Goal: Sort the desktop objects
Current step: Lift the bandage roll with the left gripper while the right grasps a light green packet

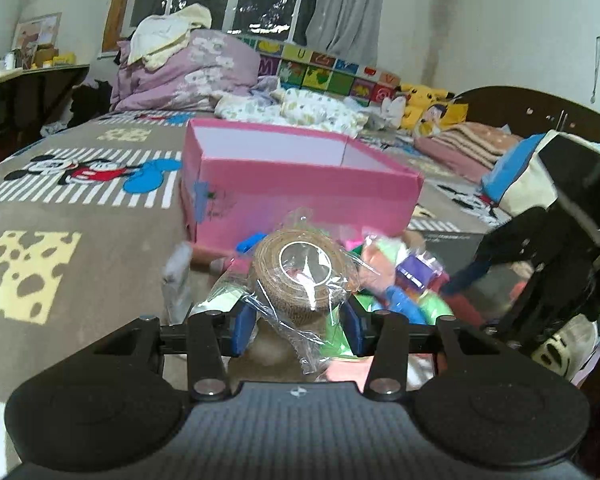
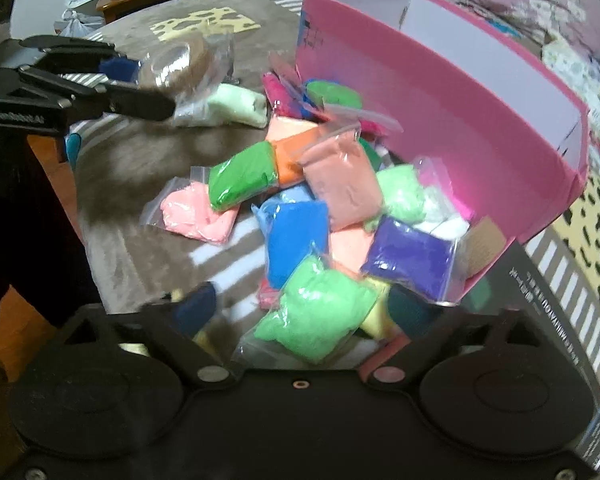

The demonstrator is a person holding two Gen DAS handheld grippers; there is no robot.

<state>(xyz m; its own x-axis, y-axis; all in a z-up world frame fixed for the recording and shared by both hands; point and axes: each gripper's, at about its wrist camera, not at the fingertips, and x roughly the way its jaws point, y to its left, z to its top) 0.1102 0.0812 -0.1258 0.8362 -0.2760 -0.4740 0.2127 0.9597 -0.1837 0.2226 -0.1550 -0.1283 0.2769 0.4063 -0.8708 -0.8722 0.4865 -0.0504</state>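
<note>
- My left claw (image 1: 300,320) is gripping a wrapped brown tape roll (image 1: 305,277) between its blue fingers (image 1: 242,330), narrowed onto it, holding it raised above the bed blanket (image 1: 80,216) just before the pink box (image 1: 300,184)
- My right claw (image 2: 300,316) is hovering spread wide over the pile of colored clay bags (image 2: 300,216), a light green bag (image 2: 320,316) sitting between its fingers; I cannot tell whether they are touching it
- The pile is lying against the pink box wall
</note>
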